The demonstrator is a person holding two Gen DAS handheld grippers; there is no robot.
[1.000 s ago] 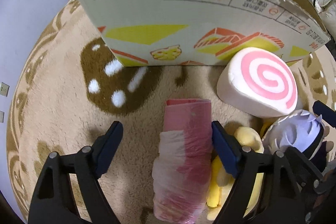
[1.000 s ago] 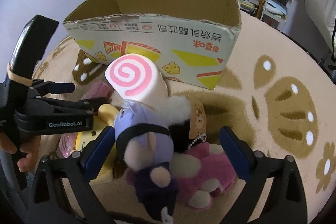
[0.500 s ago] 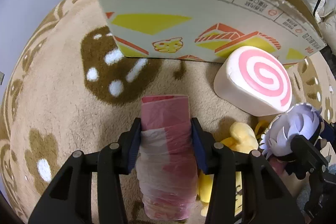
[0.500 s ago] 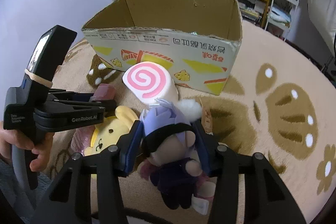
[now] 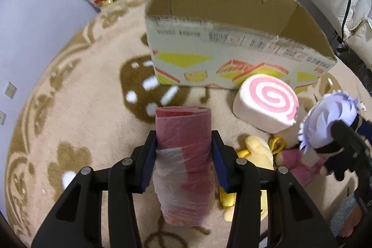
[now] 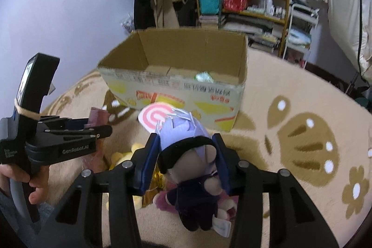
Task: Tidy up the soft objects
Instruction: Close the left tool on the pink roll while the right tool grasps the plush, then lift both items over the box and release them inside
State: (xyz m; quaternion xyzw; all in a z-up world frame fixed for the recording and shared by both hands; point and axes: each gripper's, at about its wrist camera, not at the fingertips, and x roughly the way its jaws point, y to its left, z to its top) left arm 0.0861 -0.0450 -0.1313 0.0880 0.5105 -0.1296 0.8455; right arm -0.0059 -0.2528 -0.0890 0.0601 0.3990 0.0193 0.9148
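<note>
Both grippers are loaded, the left gripper [image 5: 183, 155] clamped on a pink roll [image 5: 183, 150] pointing lengthwise at the box [image 5: 232, 55] ahead, the right gripper [image 6: 186, 162] tightening around a doll [image 6: 186, 155] facing the same box.

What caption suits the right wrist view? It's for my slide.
Right gripper closing on doll before box.
</note>
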